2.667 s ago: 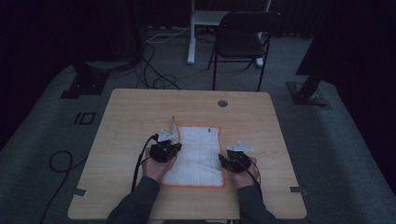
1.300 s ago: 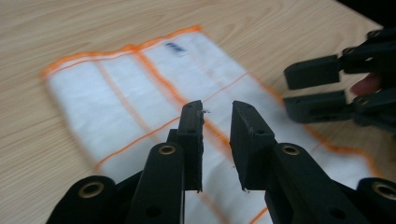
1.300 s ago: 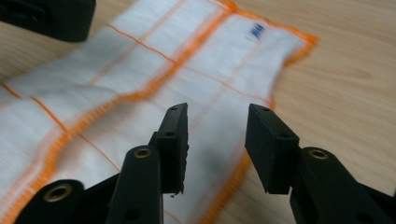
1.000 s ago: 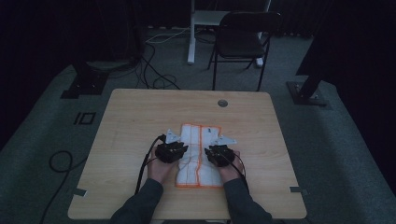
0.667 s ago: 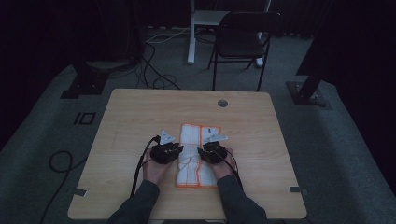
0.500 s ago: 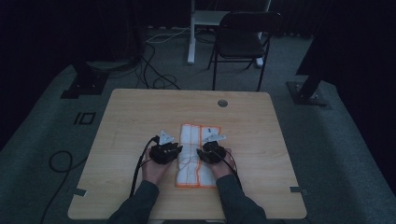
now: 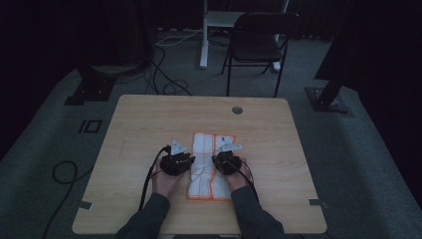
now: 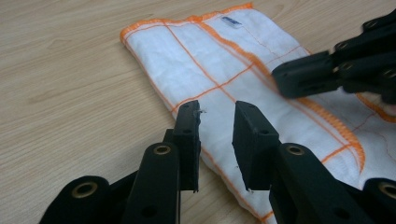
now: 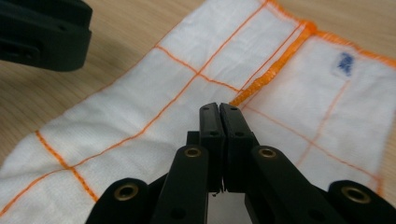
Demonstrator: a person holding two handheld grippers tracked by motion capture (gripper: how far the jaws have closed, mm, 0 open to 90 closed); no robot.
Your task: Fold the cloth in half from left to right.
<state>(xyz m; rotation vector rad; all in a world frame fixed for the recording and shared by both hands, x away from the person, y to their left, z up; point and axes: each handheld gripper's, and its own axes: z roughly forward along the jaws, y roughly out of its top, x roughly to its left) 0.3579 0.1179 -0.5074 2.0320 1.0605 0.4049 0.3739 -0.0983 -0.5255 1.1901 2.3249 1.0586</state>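
A white cloth [image 7: 205, 172] with orange grid lines and orange hem lies on the wooden table [image 7: 149, 124], folded into a narrow strip [image 8: 243, 60] [image 9: 140, 107]. My left gripper [image 7: 190, 162] [image 8: 217, 109] stands open over the cloth's left edge, with a gap between its jaws and nothing in it. My right gripper [image 7: 215, 160] [image 9: 219, 108] sits over the strip's right flap, beside the orange hem. Its jaws have just closed and meet, with no cloth seen between them. The two grippers face each other across the strip, and each sees the other [image 8: 303, 77] [image 9: 46, 32].
A round grommet hole [image 7: 237, 110] sits near the table's far edge. Beyond the table stand a dark folding chair [image 7: 259, 45], stand bases and loose cables on the floor. Bare wood lies on both sides of the cloth.
The cloth has gone from a wide spread to a narrow strip, with both sides folded inward. Both hands have come in from its outer edges toward the middle.
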